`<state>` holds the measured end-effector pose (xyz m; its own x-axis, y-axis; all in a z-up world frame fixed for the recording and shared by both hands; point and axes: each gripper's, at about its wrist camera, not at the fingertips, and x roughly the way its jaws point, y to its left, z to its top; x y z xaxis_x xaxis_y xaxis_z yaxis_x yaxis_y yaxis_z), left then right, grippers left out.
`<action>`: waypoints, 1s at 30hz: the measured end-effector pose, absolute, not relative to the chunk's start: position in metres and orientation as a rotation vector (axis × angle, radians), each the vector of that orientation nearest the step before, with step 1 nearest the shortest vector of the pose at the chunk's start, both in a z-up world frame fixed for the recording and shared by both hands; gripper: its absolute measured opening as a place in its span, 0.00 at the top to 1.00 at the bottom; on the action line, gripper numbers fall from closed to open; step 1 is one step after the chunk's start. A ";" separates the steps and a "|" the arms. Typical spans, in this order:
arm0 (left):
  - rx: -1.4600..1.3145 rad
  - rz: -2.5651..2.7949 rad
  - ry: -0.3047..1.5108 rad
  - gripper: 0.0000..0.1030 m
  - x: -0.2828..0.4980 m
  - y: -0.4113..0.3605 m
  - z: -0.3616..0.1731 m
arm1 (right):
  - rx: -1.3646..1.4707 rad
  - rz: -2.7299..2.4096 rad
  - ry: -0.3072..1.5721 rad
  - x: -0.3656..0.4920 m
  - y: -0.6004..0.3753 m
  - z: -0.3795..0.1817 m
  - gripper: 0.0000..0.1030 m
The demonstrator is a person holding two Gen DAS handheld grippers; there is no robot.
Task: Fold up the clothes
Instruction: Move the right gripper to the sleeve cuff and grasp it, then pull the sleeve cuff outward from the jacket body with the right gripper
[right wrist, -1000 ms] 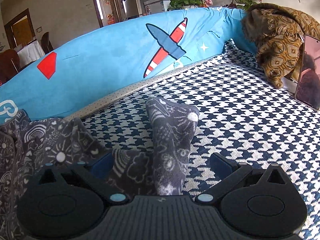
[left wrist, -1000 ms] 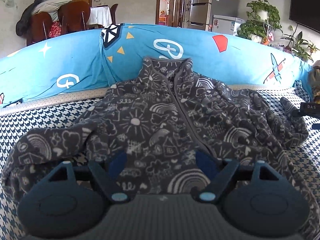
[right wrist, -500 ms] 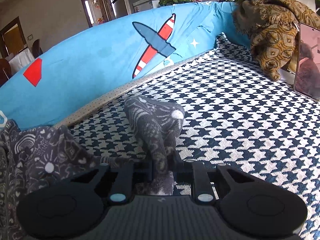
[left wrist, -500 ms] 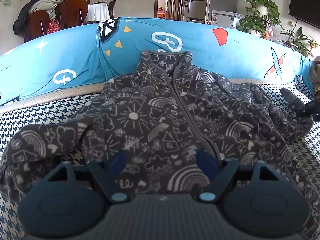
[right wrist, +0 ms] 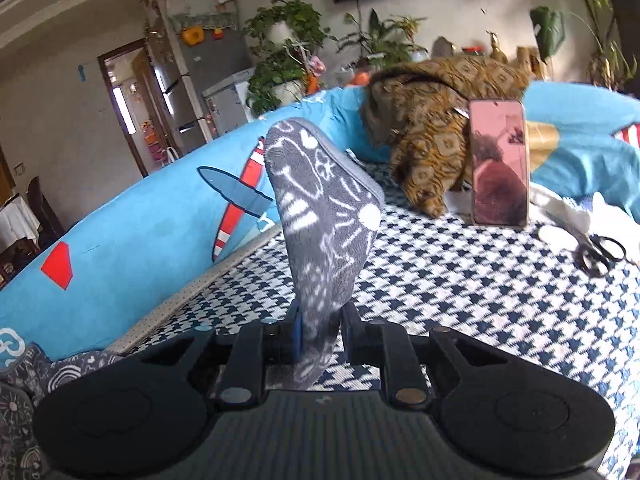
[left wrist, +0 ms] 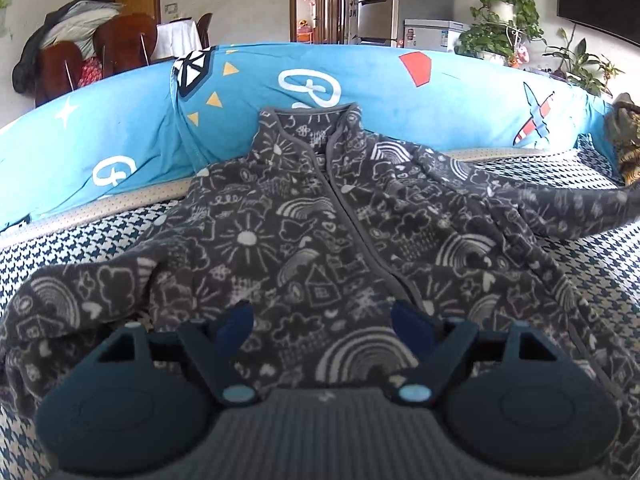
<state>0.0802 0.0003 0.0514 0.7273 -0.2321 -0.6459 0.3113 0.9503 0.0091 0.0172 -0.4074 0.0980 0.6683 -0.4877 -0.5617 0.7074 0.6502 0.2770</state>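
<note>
The left gripper hangs wide apart over the jacket, gripping nothing. The jacket lies spread on the checked cover, collar at twelve o'clock. The right gripper pinches the sleeve, cuff upright. Scissors, probably, at three o'clock.

L gripper open over jacket hem – sleeve stretched rt.

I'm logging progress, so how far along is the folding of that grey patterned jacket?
Early. Done: the jacket lies spread front-up on the houndstooth cover, collar toward the blue cushion. In hand: the right gripper is shut on the sleeve, lifted off the cover. The left gripper hovers open above the hem. Left: every fold.
</note>
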 end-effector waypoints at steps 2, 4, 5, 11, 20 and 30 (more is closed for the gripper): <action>0.122 -0.297 0.690 0.23 0.079 0.001 0.052 | 0.528 -0.736 0.452 0.003 -0.411 0.105 0.80; 0.122 -0.292 0.686 0.23 0.079 0.002 0.053 | 0.536 -0.769 0.427 -0.013 -0.414 0.110 0.78; 0.121 -0.288 0.684 0.23 0.079 0.003 0.053 | 0.543 -0.779 0.413 -0.021 -0.415 0.112 0.77; 0.128 -0.270 0.683 0.23 0.079 0.006 0.052 | 0.599 -0.796 0.421 -0.043 -0.426 0.107 0.62; 0.124 -0.279 0.692 0.21 0.079 0.007 0.050 | 0.628 -0.750 0.513 -0.027 -0.455 0.079 0.48; 0.135 -0.296 0.703 0.20 0.077 0.004 0.047 | 0.657 -0.782 0.580 -0.020 -0.464 0.064 0.48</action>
<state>0.0771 0.0037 0.0473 0.7232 -0.2225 -0.6538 0.3125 0.9496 0.0226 -0.0204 -0.4639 0.0640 0.5780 -0.4447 -0.6842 0.7839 0.5355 0.3141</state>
